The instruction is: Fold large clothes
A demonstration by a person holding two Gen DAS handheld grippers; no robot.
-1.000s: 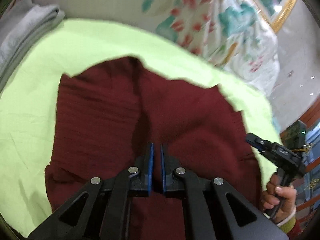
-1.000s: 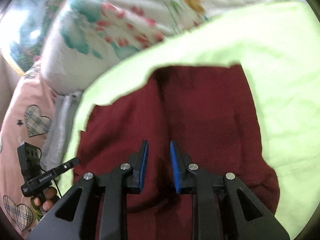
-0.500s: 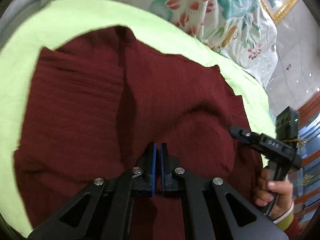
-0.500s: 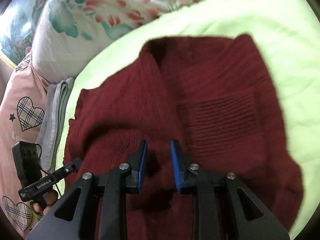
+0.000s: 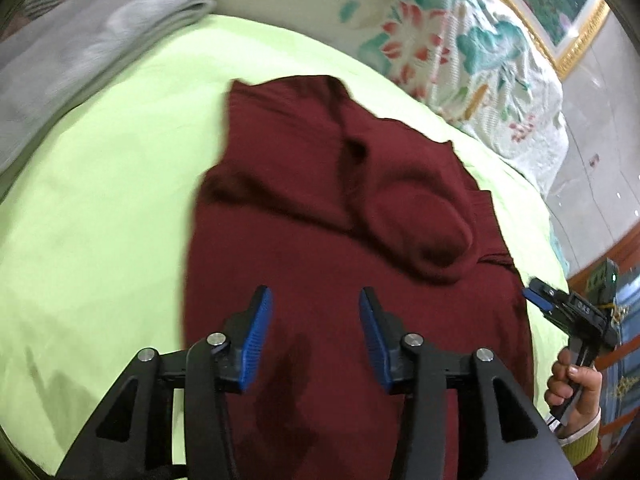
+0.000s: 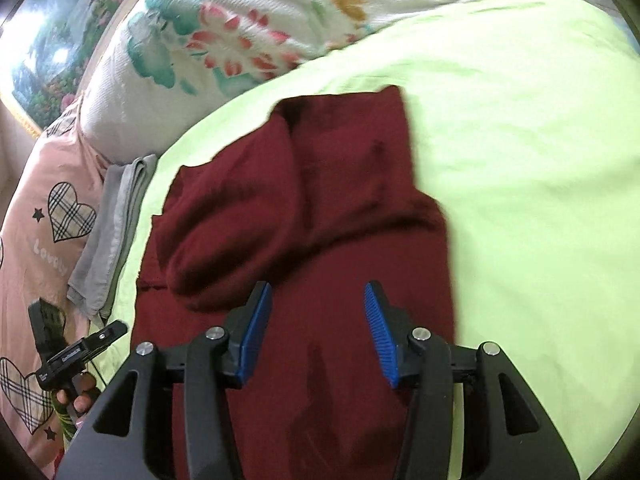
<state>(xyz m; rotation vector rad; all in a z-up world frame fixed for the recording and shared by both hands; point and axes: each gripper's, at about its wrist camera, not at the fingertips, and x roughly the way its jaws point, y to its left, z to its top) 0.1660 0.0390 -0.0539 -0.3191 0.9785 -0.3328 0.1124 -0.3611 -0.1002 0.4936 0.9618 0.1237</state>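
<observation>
We see the dark red sweater (image 5: pixel 352 216) lying folded in the middle of the frame on the lime-green sheet (image 5: pixel 100 200). Our left gripper (image 5: pixel 316 312) and right gripper (image 6: pixel 318 308) have just been opening; both hang over its near edge with jaws apart and nothing between them. A grey folded cloth (image 5: pixel 80 40) lies at upper left, beside a flowered quilt (image 5: pixel 460 40).

This is a bedroom in a home. A lime-green sheet (image 6: pixel 520 160) covers a wide bed, with a floral quilt (image 6: pixel 224 36) bunched at its far side and a pink heart-print cover (image 6: pixel 44 240) beside it. A gilt-framed picture (image 5: pixel 560 8), probably a landscape, hangs behind.
</observation>
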